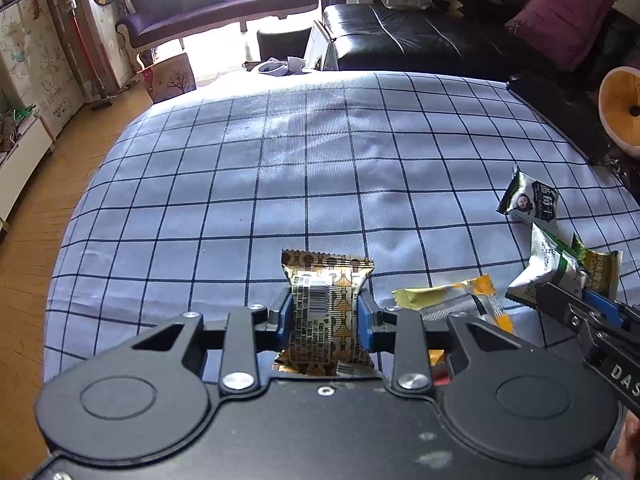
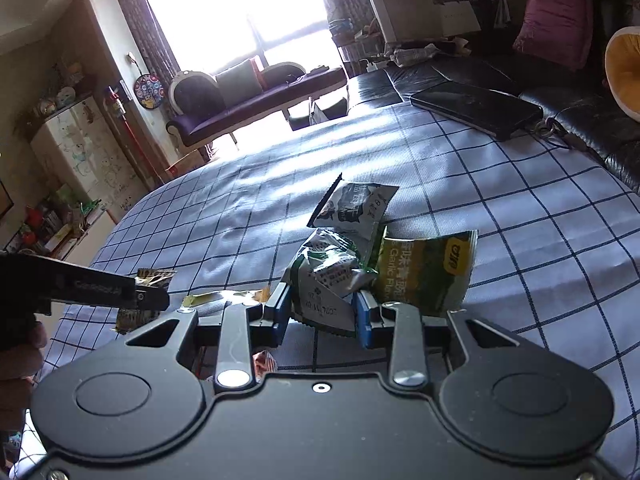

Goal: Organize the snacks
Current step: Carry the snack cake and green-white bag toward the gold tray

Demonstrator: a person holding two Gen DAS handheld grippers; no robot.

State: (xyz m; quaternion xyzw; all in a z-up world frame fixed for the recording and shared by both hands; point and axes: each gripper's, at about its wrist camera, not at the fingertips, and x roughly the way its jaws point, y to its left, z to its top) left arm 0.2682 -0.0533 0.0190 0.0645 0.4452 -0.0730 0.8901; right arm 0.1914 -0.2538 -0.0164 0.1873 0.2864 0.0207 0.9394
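My left gripper (image 1: 325, 314) is shut on a gold and brown snack packet (image 1: 328, 272), whose barcode side faces the camera; both blue pads pinch its middle. My right gripper (image 2: 322, 314) is shut on a crumpled white and green packet (image 2: 326, 270) just above the checked cloth (image 1: 280, 180). In the left wrist view the right gripper (image 1: 576, 300) comes in from the right edge with that white and green packet (image 1: 552, 268). In the right wrist view the left gripper (image 2: 154, 300) shows at the left with the gold packet (image 2: 154, 276).
Loose on the cloth lie a yellow and silver packet (image 1: 452, 300), a white packet with a cartoon face (image 1: 528, 200) and a green garlic-flavour packet (image 2: 424, 272). A red wrapper (image 2: 264, 364) peeks out below the right gripper. A flat black device (image 2: 476, 108) lies at the far right edge, beside a black sofa (image 1: 420, 36).
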